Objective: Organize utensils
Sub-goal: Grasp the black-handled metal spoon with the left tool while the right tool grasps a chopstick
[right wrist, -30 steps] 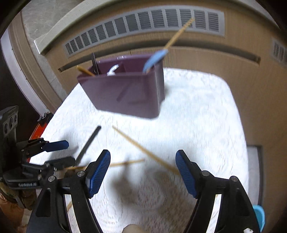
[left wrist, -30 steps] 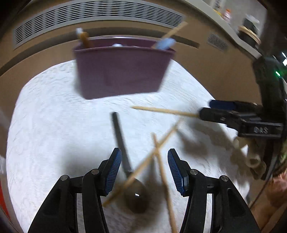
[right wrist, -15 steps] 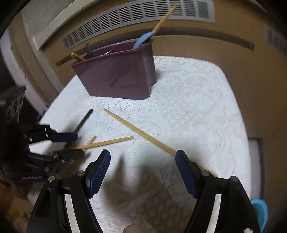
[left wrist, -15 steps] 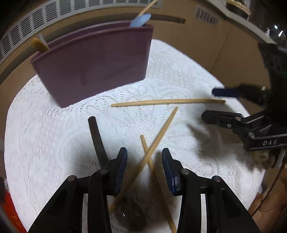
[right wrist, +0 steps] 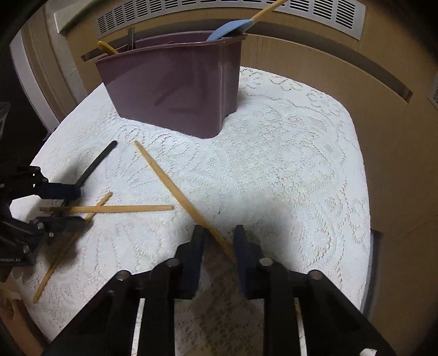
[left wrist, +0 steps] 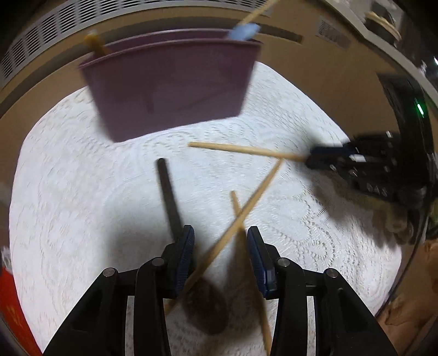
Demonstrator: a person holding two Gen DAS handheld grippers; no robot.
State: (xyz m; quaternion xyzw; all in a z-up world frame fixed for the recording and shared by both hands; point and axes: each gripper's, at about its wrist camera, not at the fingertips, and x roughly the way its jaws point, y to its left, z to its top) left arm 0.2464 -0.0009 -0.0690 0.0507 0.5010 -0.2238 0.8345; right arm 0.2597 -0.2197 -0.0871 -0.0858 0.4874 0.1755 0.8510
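A purple utensil caddy [right wrist: 175,82] stands at the back of the white lace cloth [right wrist: 287,169], also in the left wrist view [left wrist: 169,85]. It holds a blue spatula [right wrist: 230,27] and other utensils. Three wooden chopsticks lie loose. My right gripper [right wrist: 217,238] has its jaws narrowed around the near end of one chopstick [right wrist: 175,189], with a gap still showing. My left gripper [left wrist: 220,241] is open over two crossed chopsticks [left wrist: 246,202] and beside a black spoon [left wrist: 169,191]. The right gripper also shows in the left wrist view [left wrist: 323,157] at the third chopstick's [left wrist: 241,149] end.
A wooden wall with vent grilles [right wrist: 219,11] runs behind the table. The table's edges fall away on all sides. A red object [left wrist: 11,309] sits at the left edge of the left wrist view.
My right gripper has dropped to the cloth and its jaws have narrowed around a chopstick's end. My left gripper has shifted a little over the crossed chopsticks and opened slightly wider.
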